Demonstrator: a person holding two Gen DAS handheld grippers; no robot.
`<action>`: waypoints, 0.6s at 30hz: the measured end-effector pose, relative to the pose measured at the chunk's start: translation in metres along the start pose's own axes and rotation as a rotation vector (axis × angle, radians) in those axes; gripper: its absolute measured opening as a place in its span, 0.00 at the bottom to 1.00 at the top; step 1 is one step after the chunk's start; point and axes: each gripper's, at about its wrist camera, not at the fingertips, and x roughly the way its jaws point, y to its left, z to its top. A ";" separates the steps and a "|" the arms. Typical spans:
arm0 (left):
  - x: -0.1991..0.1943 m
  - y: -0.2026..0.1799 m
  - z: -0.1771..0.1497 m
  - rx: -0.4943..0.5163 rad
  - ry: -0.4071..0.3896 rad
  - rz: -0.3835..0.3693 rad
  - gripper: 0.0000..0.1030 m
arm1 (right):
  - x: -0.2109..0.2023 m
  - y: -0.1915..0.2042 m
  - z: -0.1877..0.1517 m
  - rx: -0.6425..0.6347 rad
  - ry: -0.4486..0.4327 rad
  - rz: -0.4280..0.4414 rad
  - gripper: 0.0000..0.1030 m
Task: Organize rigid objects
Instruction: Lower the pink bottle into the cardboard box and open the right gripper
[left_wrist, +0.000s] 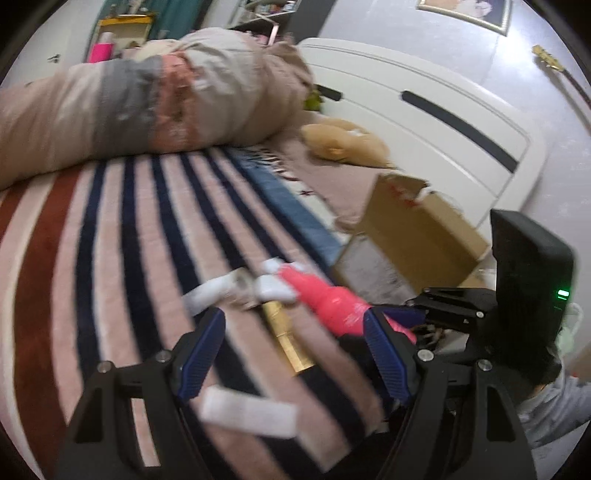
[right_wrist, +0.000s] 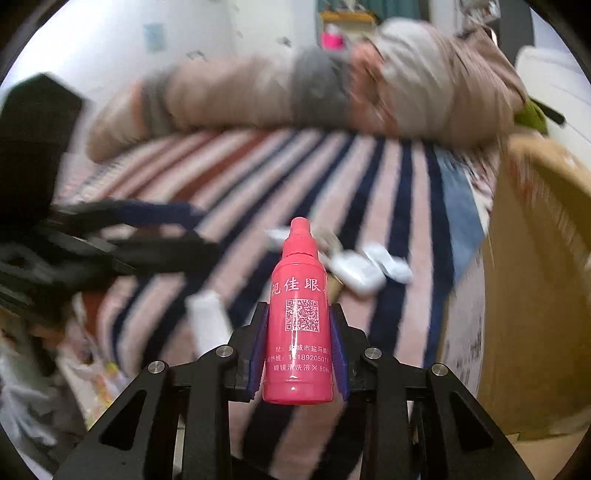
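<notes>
**Holding a pink bottle over the striped bed**

Looking from the left wrist first: the left gripper is hanging over the bed with its jaws apart and nothing between them. Under it, small things are lying on the stripes: a white box, a gold tube and some white bits. The pink bottle is sticking out to the right, with the right gripper behind it. A cardboard box is standing open at the edge of the bed, near the bottle. This picture is blurry, so the small things are hard to name.

Looking from the right wrist: the right gripper is squeezing the pink bottle tight. The blue pads are pressing on both sides of its fat lower part, and its cap is pointing away, up off the bed. The cardboard box is sitting just to the right.

The bottle is looking small, light and hard, made of smooth plastic. It is probably a bit slippery, so holding the wide round body is safer than the thin neck. It is not looking easy to break.
</notes>
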 end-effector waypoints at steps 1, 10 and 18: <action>0.000 -0.005 0.005 -0.001 -0.004 -0.024 0.72 | -0.009 0.003 0.004 -0.011 -0.027 0.030 0.26; -0.012 -0.068 0.056 0.041 -0.085 -0.153 0.43 | -0.079 -0.007 0.018 -0.064 -0.249 0.097 0.26; 0.023 -0.172 0.090 0.246 -0.083 -0.114 0.32 | -0.133 -0.074 0.005 0.017 -0.305 0.025 0.26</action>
